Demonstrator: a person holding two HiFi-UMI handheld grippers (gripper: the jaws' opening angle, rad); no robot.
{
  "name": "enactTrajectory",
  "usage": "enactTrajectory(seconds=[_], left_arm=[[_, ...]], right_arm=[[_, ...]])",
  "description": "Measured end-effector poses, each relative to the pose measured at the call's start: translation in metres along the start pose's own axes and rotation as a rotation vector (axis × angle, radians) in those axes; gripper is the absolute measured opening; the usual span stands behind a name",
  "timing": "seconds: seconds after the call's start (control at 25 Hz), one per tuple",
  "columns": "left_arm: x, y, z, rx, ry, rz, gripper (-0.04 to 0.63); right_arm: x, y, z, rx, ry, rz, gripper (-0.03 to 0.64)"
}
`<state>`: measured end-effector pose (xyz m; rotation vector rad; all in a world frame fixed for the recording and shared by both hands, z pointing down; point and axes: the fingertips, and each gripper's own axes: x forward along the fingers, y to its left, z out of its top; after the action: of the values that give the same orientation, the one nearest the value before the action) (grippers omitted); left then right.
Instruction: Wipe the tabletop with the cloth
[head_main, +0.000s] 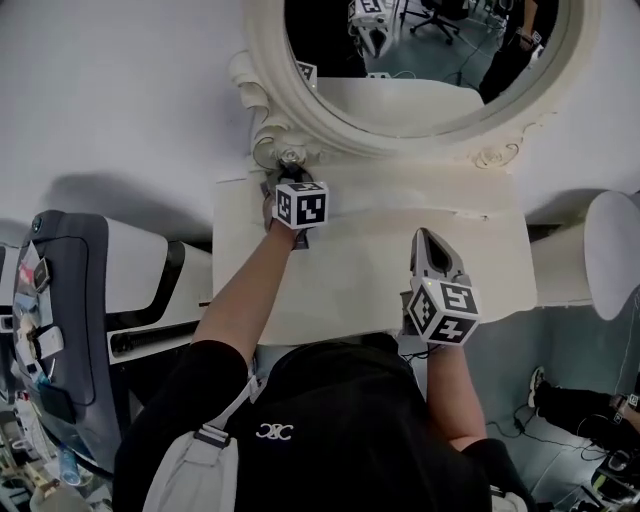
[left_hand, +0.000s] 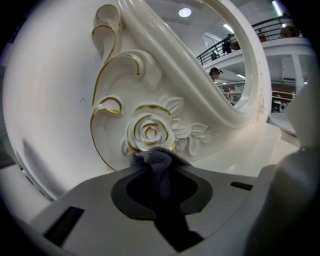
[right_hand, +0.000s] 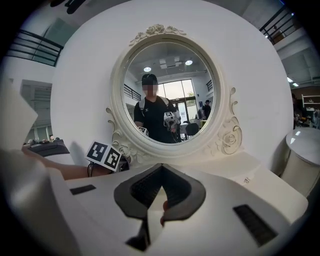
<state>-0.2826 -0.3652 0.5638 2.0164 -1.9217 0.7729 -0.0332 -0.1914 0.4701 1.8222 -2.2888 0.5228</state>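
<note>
Grey cloth (left_hand: 156, 159), one: bunched and clamped in the left claw (left_hand: 160, 175), its tip poking forward just before the carved rose (left_hand: 148, 132) at the back-left corner of the bench (head_main: 370, 285). The unwiped surface lies rightward and nearer. Right claw (right_hand: 160, 172), one: closed, empty, above front right. Mirror (head_main: 420, 60), one.

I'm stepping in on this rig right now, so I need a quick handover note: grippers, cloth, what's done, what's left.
Left gripper: shut on the grey cloth, at the tabletop's back left corner, close to the carved rose on the mirror frame.
Right gripper: shut, holding nothing, over the front right of the tabletop.
Done: the cloth is gripped and at the table. The pictures do not show how much has been wiped.
Left: probably sweep the cloth from that corner across the tabletop.
</note>
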Motion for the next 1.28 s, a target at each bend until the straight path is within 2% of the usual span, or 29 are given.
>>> enactTrajectory(seconds=[0.28, 0.4, 0.56, 0.72, 1.0, 1.28], left_arm=[[-0.003, 0.002, -0.004, -0.088, 0.033, 0.167, 0.066], [-0.009, -0.01, -0.003, -0.121, 0.032, 0.201, 0.066], [-0.007, -0.05, 0.017, -0.066, -0.022, 0.178, 0.065], [0.002, -0.076, 0.034, -0.071, -0.039, 0.15, 0.066], [0.009, -0.088, 0.038, -0.047, -0.063, 0.125, 0.065], [0.012, -0.101, 0.037, -0.031, -0.063, 0.066, 0.066]], right_arm=[[0.028, -0.049, 0.022, -0.021, 0.016, 0.134, 0.003], [0.036, -0.068, 0.024, -0.031, 0.037, 0.191, 0.003], [0.045, -0.096, 0.025, -0.026, 0.072, 0.234, 0.003], [0.044, -0.118, 0.024, 0.009, 0.086, 0.223, 0.003], [0.032, -0.129, 0.015, 0.035, 0.096, 0.165, 0.003], [0.025, -0.116, 0.016, 0.033, 0.089, 0.115, 0.003]])
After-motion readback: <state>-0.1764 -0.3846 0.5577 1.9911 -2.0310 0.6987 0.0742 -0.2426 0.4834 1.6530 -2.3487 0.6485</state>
